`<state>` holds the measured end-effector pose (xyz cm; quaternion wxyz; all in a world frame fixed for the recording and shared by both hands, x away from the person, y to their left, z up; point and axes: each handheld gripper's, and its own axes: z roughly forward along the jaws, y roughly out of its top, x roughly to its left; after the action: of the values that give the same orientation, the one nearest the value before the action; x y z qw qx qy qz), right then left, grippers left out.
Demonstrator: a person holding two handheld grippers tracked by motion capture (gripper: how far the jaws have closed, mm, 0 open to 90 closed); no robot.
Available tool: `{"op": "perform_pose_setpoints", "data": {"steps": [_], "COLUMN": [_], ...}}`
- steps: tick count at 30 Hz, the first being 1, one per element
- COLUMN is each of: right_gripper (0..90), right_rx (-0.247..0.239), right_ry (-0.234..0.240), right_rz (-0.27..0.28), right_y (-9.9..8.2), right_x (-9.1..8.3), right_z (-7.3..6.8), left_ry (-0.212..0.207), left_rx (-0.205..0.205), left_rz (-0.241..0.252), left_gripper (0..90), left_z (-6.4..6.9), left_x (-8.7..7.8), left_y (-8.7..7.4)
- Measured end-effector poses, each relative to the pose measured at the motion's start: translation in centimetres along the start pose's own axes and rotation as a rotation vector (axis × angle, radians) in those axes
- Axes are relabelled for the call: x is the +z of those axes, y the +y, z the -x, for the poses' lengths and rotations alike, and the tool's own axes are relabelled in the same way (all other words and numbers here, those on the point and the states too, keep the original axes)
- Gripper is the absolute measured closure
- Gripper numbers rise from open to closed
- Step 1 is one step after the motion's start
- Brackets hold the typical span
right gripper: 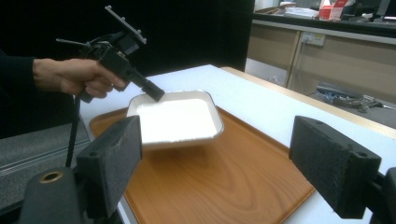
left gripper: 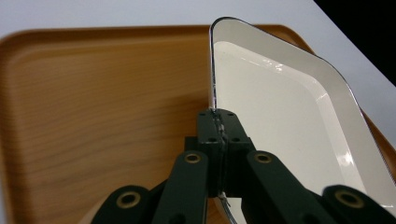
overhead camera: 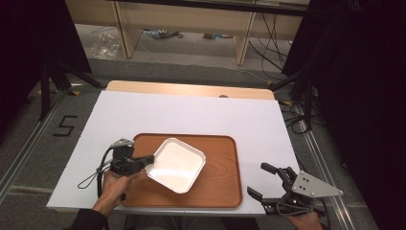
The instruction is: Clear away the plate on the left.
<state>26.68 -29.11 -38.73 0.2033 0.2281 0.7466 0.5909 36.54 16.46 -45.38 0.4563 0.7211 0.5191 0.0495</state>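
A white square dish (overhead camera: 176,164) hangs just above a brown wooden tray (overhead camera: 221,165). My left gripper (overhead camera: 148,159) is shut on the dish's left rim and holds it lifted clear of the tray. In the left gripper view the jaws pinch the thin rim of the dish (left gripper: 280,112), with the tray (left gripper: 93,102) behind it. My right gripper (overhead camera: 262,181) stands open at the table's front right corner, off the tray, with nothing between its pads. The right gripper view shows the dish (right gripper: 177,119) held by the left gripper (right gripper: 154,93) over the tray (right gripper: 224,177).
The tray lies on a white table cover (overhead camera: 191,112) over a wooden tabletop (overhead camera: 186,88). Black stands (overhead camera: 48,81) and cables (overhead camera: 297,115) flank the table. A shelf unit (overhead camera: 191,24) stands beyond it on the floor.
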Motion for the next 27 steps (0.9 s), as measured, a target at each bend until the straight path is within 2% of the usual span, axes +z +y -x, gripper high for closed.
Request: {"op": "perform_pose_setpoints", "data": {"steps": [3,4,5,6,7,8,13,15,17,18,20,23,26,27], "right_gripper": [18.2,18.2,18.2,18.2,18.2,18.2,18.2,18.2,18.2,18.2,18.2,18.2,18.2,18.2], "right_rx": [-0.004,-0.004,0.001,0.007,0.007,-0.002,-0.009,0.001,-0.007,-0.011,-0.005,-0.007,-0.002,-0.005], "right_ry": [-0.002,-0.009,0.000,-0.006,-0.006,-0.005,-0.007,0.003,-0.009,0.002,-0.004,0.000,0.004,0.001], "right_rz": [0.008,0.004,0.009,-0.009,-0.009,-0.002,-0.005,0.008,-0.003,-0.007,0.001,-0.009,0.008,0.000], "right_y": [0.0,0.0,0.0,0.0,0.0,0.0,0.0,0.0,0.0,0.0,0.0,0.0,0.0,0.0], "right_x": [0.0,-0.1,0.0,0.0,0.0,-0.1,-0.1,0.0,0.0,-0.1,-0.1,-0.1,0.0,0.0], "right_z": [-0.1,0.0,0.0,-0.1,-0.1,-0.1,-0.1,-0.1,-0.1,-0.1,-0.1,-0.1,-0.1,-0.1], "left_ry": [-0.009,-0.004,0.004,0.007,0.007,0.008,0.009,0.016,0.021,0.012,0.006,0.007,0.030,0.030], "left_rx": [0.009,0.039,0.014,0.037,0.037,0.020,0.050,0.046,0.054,0.036,0.027,0.047,0.082,0.082], "left_rz": [-0.018,-0.044,-0.027,-0.046,-0.046,-0.038,-0.071,-0.075,-0.085,-0.090,-0.096,-0.109,-0.149,-0.149], "left_gripper": [88.5,88.4,88.4,88.4,88.4,88.4,88.4,88.4,88.3,88.2,88.1,87.9,87.1,86.9], "left_z": [0.4,0.4,0.7,0.6,0.6,0.8,1.0,1.2,1.3,1.4,1.6,1.9,2.2,2.2], "left_x": [0.6,0.8,1.1,1.1,1.1,1.4,1.9,2.4,2.6,2.9,3.1,3.5,3.6,3.6], "left_y": [-0.2,-0.2,-0.4,-0.4,-0.4,-0.5,-0.9,-1.1,-1.2,-1.5,-1.6,-1.8,-2.0,-2.0]}}
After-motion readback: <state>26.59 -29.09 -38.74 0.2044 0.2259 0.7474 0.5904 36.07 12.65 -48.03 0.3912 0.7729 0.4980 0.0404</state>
